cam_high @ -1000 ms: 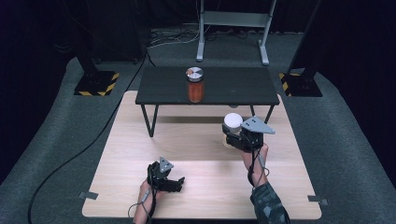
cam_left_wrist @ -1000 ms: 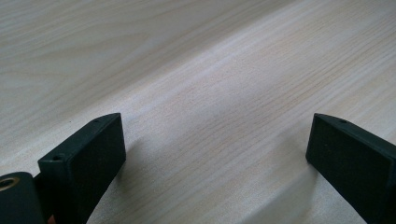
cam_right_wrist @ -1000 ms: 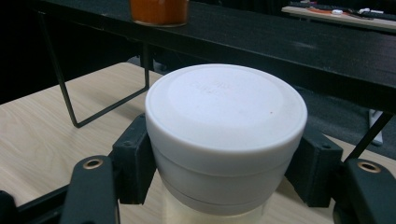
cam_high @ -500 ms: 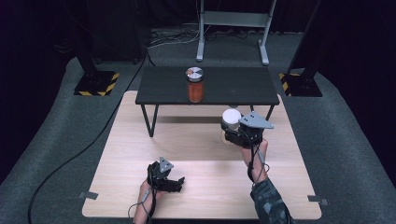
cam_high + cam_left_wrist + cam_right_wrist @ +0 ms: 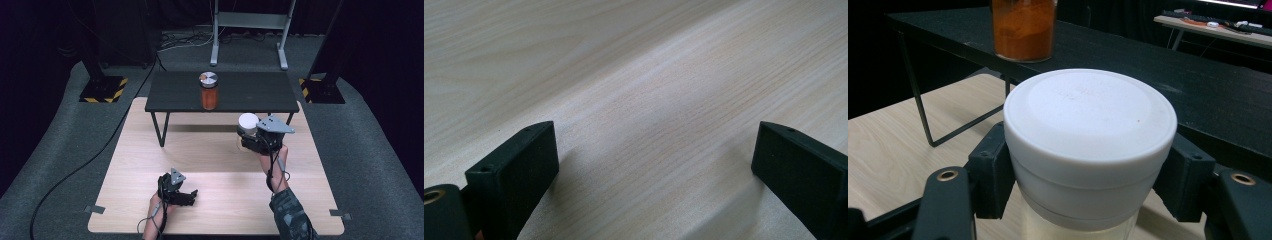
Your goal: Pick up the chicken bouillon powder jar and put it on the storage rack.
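A jar with a white lid (image 5: 247, 121) (image 5: 1090, 125) is held just under that lid by my right gripper (image 5: 250, 141) (image 5: 1088, 185), shut on it, in front of the black table's right end. A second jar (image 5: 209, 92) (image 5: 1023, 27), filled with orange powder and capped in silver, stands on the low black table (image 5: 250, 95). Low over the wooden board (image 5: 215, 170), near its front edge, my left gripper (image 5: 189, 198) (image 5: 654, 165) rests open, its jaws wide apart with bare wood between them.
The black table (image 5: 1128, 65) on thin metal legs spans the far side of the board. A grey metal stand (image 5: 250, 30) rises behind it. Yellow-black striped bases (image 5: 102, 90) sit on the grey carpet at both sides, and a cable (image 5: 85, 165) runs across the floor on the left.
My right gripper has shifted slightly toward the black table with the white-lidded jar in it. The left gripper has stayed where it was.
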